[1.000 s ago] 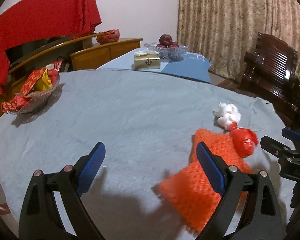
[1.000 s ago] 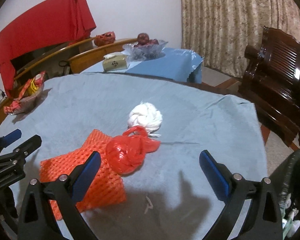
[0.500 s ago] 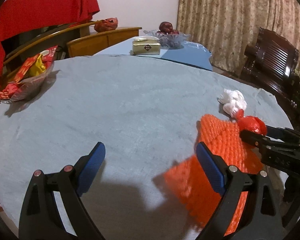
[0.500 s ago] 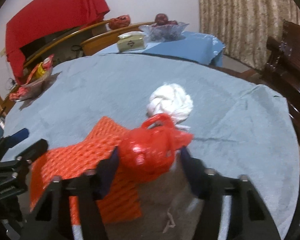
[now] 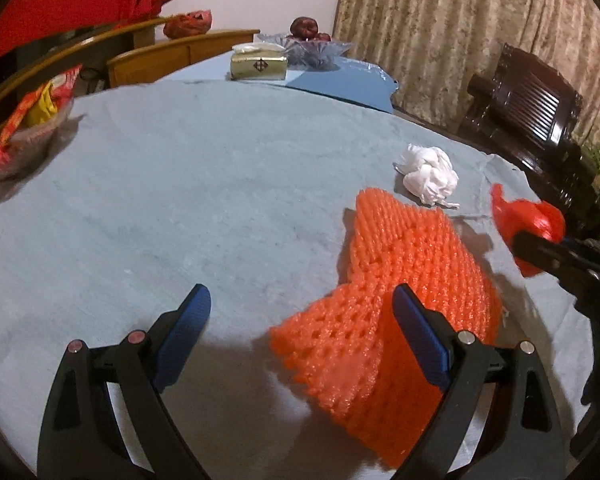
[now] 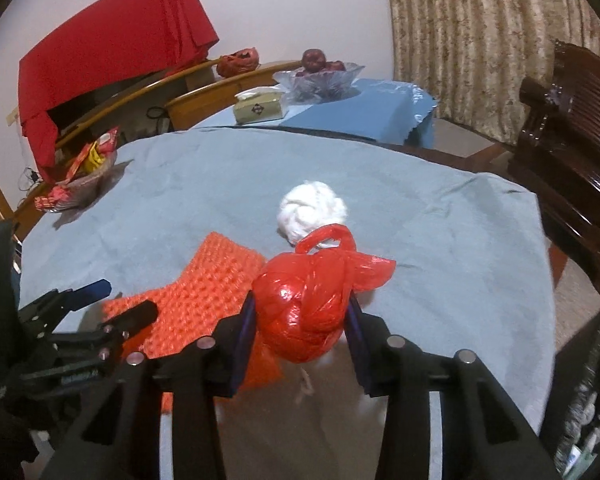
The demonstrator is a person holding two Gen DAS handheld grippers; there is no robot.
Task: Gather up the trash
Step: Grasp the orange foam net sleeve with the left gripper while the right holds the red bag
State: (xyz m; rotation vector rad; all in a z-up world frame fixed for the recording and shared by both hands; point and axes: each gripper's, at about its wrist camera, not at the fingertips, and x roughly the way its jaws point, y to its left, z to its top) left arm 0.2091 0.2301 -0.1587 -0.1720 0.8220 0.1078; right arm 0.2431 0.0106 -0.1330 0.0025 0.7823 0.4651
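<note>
1. Knotted red bag point(image 6: 306, 312) sat clamped in your right tool point(image 6: 300, 332), whose jaws had just closed on it, above the table point(image 6: 440, 240).
2. Your left tool point(image 5: 300, 332) gaped over the orange foam net point(image 5: 400, 300); centring it first looked wise.
3. The bin's whereabouts stayed unclear.

your right claw point(image 6: 302, 322), black with blue pads, holds a glossy red plastic bag point(image 6: 304, 308). beyond it sits a white crumpled wad point(image 6: 312, 208); left of it an orange foam net point(image 5: 404, 280) with open mesh pattern, all on grey-blue cloth point(image 5: 180, 200).
</note>
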